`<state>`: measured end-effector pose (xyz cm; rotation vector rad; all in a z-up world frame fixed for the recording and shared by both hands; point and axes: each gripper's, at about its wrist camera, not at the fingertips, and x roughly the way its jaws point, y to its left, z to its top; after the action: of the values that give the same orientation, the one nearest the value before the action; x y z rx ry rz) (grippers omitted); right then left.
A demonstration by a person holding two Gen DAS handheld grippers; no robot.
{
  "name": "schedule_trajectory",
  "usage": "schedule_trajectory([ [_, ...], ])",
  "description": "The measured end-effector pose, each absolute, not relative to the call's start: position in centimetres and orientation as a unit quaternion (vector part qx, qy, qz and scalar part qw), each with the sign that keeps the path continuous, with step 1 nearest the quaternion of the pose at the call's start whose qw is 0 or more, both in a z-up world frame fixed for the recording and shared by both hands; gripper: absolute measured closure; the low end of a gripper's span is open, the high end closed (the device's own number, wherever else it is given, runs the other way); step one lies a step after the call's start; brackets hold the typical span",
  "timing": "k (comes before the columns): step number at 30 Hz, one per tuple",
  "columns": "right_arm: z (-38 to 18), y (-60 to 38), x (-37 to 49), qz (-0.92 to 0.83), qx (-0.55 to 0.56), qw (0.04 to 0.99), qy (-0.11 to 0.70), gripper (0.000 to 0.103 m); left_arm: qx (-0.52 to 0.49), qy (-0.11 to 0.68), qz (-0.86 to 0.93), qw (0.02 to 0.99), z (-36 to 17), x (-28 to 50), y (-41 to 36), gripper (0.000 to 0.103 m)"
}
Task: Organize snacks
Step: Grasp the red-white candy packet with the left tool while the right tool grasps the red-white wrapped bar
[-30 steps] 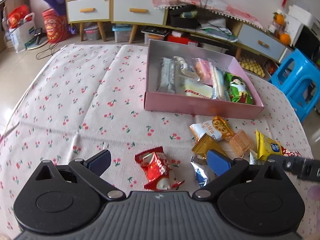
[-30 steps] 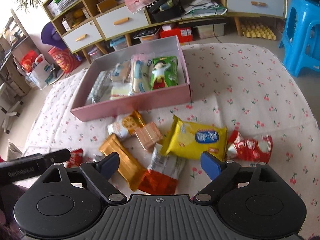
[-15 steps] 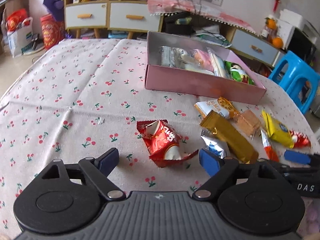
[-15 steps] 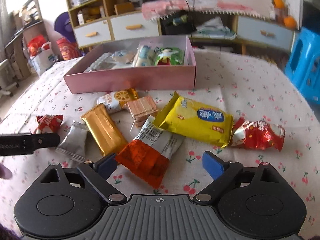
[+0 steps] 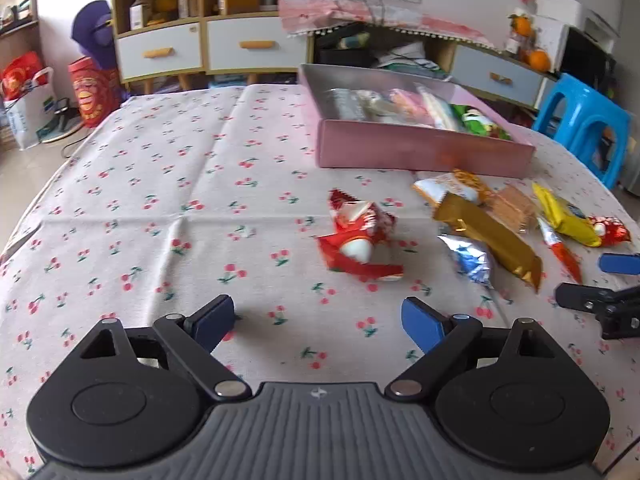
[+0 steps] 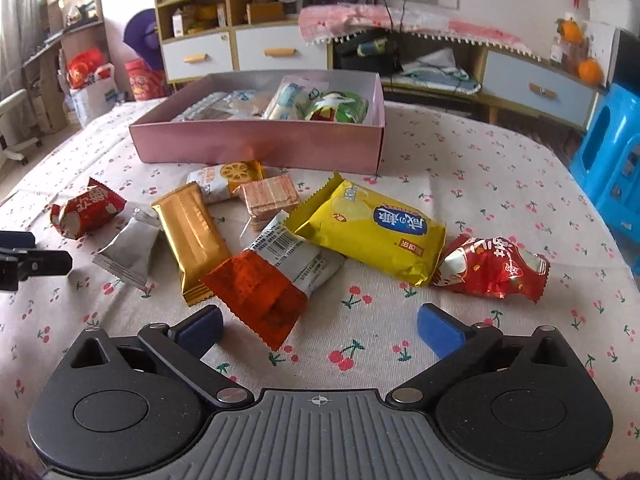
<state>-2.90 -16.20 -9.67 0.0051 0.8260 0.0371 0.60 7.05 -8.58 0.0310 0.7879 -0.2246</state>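
Hovering low, both spread wide and holding nothing: left gripper [image 5: 318, 318] facing bare cloth before red packet [image 5: 358, 236]; right gripper [image 6: 318, 326] at orange packet [image 6: 260, 294] edge.

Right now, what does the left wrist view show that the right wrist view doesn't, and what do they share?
Only the left wrist view shows the left gripper open over bare cloth, and the wide bare stretch of tablecloth left of the pink box.

Only the right wrist view shows the right gripper open, the barcode on the orange-and-silver packet, and the print on the yellow packet.

Both show the box with snacks inside, the gold packet, the silver packet and two red packets.
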Motion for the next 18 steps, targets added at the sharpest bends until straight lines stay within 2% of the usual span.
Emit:
schedule_trajectory([
  [6, -9.4, -16.1, -2.3, 0.037, 0.03, 0.911, 0.41, 0.0, -0.005, 0.378, -0.135, 0.916, -8.3, 1.8, 6.3, 0.02],
  [13, -8.9, -16.1, -1.4, 0.049, 0.079, 0.908, 0.408, 0.002, -0.021, 0.381, -0.137, 0.914, -8.3, 2.8, 5.9, 0.031],
  [18, -8.6, -16.3, -0.6, 0.042, 0.099, 0.908, 0.405, 0.015, -0.053, 0.383, -0.139, 0.911, -7.9, 3.6, 6.0, 0.041],
])
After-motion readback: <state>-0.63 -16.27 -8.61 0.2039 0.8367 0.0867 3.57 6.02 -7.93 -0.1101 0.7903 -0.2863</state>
